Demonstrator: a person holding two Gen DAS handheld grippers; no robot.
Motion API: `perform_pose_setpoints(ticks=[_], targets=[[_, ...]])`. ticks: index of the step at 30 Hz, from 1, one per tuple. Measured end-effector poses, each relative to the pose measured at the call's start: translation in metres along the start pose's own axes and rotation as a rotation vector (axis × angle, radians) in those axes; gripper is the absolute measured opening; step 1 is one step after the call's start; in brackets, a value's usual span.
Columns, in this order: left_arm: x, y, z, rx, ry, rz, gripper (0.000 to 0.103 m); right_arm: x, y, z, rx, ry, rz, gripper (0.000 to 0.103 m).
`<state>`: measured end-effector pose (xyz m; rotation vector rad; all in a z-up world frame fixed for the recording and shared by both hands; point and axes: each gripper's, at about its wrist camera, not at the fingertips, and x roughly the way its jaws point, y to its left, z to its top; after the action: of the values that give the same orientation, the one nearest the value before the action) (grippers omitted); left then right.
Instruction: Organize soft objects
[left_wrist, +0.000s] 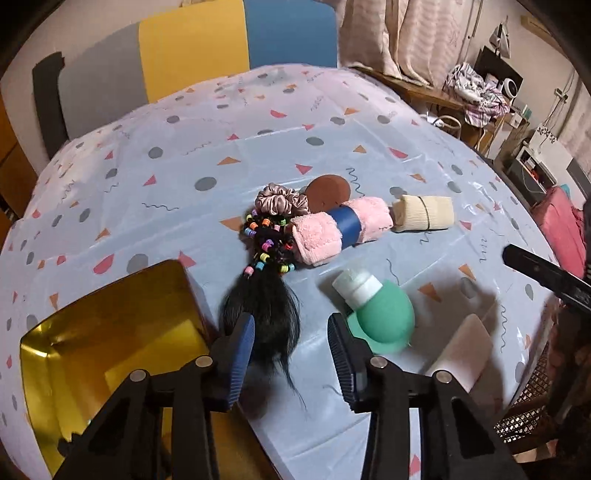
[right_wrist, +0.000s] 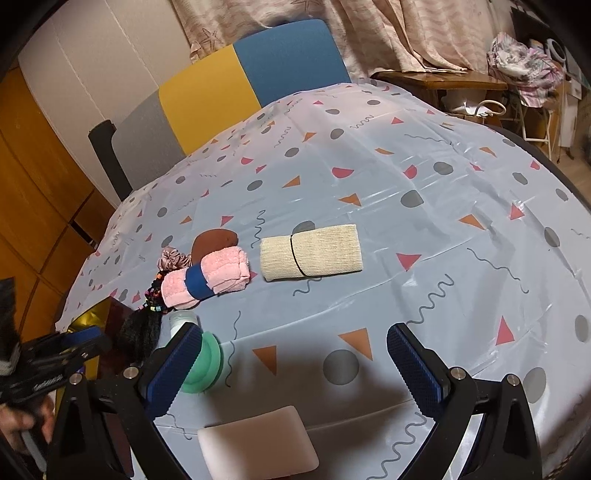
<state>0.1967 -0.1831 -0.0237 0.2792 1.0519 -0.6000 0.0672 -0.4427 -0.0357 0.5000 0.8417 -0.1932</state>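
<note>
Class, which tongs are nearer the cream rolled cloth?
Right. The right tongs face the cream rolled cloth across bare tablecloth; the left tongs sit farther off, by the black hairpiece.

This is a room in someone's home. The table has a plastic cloth with colored shapes on it, and behind the table are a chair in gray, yellow and blue and long pink curtains. To the right of the table, a wooden side table holds a heap of clothes.
</note>
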Motion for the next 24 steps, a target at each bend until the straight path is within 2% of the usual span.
perform_pose_setpoints(ticks=[2,10,19,21,24], targets=[[0.011,0.001,0.007,0.004,0.025,0.028,0.042,0.0,-0.001,0.001,0.007,0.0,0.004,0.101],[0.049,0.001,0.023,0.054,0.124,0.056,0.042,0.002,-0.005,0.002,0.033,0.018,0.013,0.102],[0.077,0.003,0.037,0.045,0.149,0.088,0.043,0.005,-0.005,0.0,0.033,0.035,0.016,0.102],[0.085,0.001,0.039,0.049,0.16,0.07,0.043,0.006,-0.005,0.0,0.036,0.037,0.017,0.102],[0.094,-0.001,0.038,0.049,0.178,0.091,0.036,0.006,-0.004,0.0,0.028,0.034,0.014,0.102]])
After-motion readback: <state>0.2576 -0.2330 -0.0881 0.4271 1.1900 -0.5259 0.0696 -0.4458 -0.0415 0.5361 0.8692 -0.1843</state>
